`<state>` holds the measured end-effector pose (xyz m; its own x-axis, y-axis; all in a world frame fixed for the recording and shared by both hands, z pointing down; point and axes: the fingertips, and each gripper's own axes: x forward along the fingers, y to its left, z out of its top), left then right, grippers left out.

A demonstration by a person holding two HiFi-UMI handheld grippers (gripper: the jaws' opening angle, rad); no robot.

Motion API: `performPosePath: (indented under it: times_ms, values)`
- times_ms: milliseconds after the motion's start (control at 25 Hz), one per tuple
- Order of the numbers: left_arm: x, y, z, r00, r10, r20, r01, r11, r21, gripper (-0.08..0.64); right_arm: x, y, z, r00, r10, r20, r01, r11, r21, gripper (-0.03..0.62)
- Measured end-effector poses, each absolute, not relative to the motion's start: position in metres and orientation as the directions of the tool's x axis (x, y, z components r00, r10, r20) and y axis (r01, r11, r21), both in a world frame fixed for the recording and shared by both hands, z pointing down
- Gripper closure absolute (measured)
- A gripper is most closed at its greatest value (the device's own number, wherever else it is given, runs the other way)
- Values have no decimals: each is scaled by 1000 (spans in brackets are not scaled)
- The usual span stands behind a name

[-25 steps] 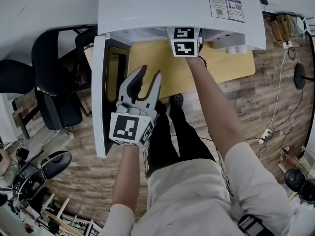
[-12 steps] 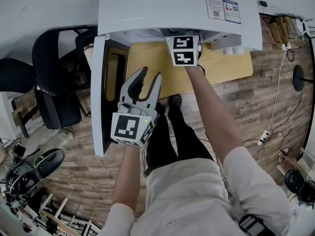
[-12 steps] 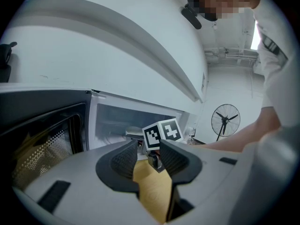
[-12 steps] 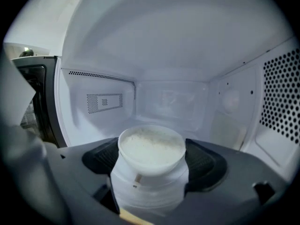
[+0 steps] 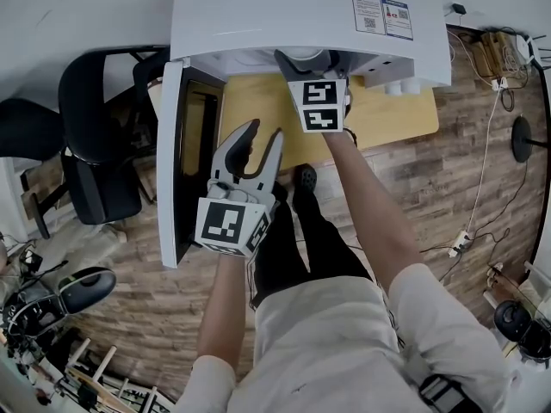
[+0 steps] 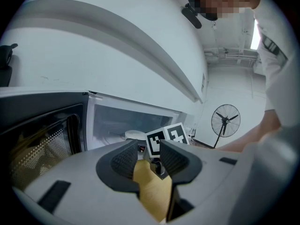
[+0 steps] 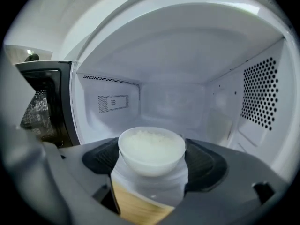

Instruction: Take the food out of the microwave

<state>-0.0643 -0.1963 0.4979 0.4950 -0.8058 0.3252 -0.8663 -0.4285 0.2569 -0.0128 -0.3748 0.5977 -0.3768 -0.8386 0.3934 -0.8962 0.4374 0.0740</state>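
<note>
Fingers of the left gripper stand apart with nothing between them in the head view. This gripper hangs in front of the microwave, just beside its open door and above the wooden desk. The right gripper reaches into the mouth of the microwave, so its front part is hidden under the white top and mostly its marker cube shows outside. In the left gripper view the two dark fingers are again open and empty. Beyond them, inside the microwave, the white bowl shows just beside that marker cube. In the right gripper view the fingers are set wide around the bowl, and each pad seems to meet its wall, so I judge it gripped. The bowl is at the front of the microwave floor, near the mouth and well apart from the back wall. It is round, white and smooth, filled almost to the rim with white rice. The step in hand seems to be bringing the food out. The next move calls for a level pull straight out of the microwave with a firm grip, so that the bowl does not tilt, and then a place on the desk in front of the microwave.
</note>
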Motion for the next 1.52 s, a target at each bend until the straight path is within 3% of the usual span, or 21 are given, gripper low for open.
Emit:
performPosePath:
  times_ms: [1320,1520]
  values:
    - [-55,-182,490,448,-828,338,-892,-388,232,431,-6,-351,592,-409,-843,348,-898,440,11,163]
    - [-57,-183,489,445,-829,337,-893,-385,232,431,-10,-355,597,-406,-839,361,-898,440,13,127]
